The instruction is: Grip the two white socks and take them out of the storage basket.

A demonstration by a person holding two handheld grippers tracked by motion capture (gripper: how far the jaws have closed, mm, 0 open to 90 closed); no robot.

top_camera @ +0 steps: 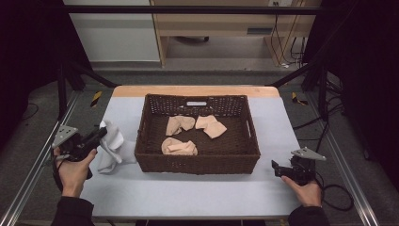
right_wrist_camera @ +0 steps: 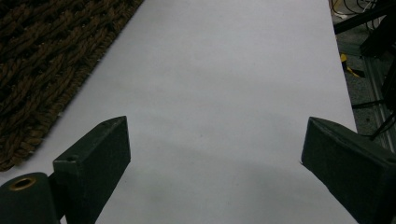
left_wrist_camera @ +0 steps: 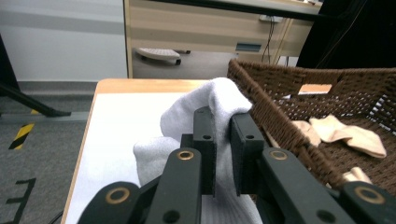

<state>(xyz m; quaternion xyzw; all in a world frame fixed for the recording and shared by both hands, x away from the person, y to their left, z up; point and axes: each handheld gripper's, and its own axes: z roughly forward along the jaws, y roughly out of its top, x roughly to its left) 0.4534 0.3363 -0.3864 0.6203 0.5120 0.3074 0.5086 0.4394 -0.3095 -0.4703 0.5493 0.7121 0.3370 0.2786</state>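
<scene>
The left claw (top_camera: pixel 100 133) was clamped on a white sock (top_camera: pixel 111 147), its jaws drawn close together with the fabric pinched between them. In the left gripper view the sock (left_wrist_camera: pixel 212 100) bulged up over the tips of the jaws and hung down behind them toward the bench (left_wrist_camera: pixel 116 121). The sock sat near the bench's left edge, just beside the left wall of the brown wicker basket (top_camera: pixel 146 155); its lower folds lay on the bench's white cover, and whether the fabric touched the basket wall could not be told.

The basket stood in the middle of the bench, reaching toward the far edge. Three beige socks lay inside it: one (top_camera: pixel 179 124) toward the far left, one (top_camera: pixel 211 126) toward the far right, one (top_camera: pixel 179 147) nearer the front wall.

The right claw (top_camera: pixel 275 166) rested near the bench's front right corner, well apart from the basket's right wall. Its jaws stood wide with bare bench cover between them, gripping nothing.
</scene>
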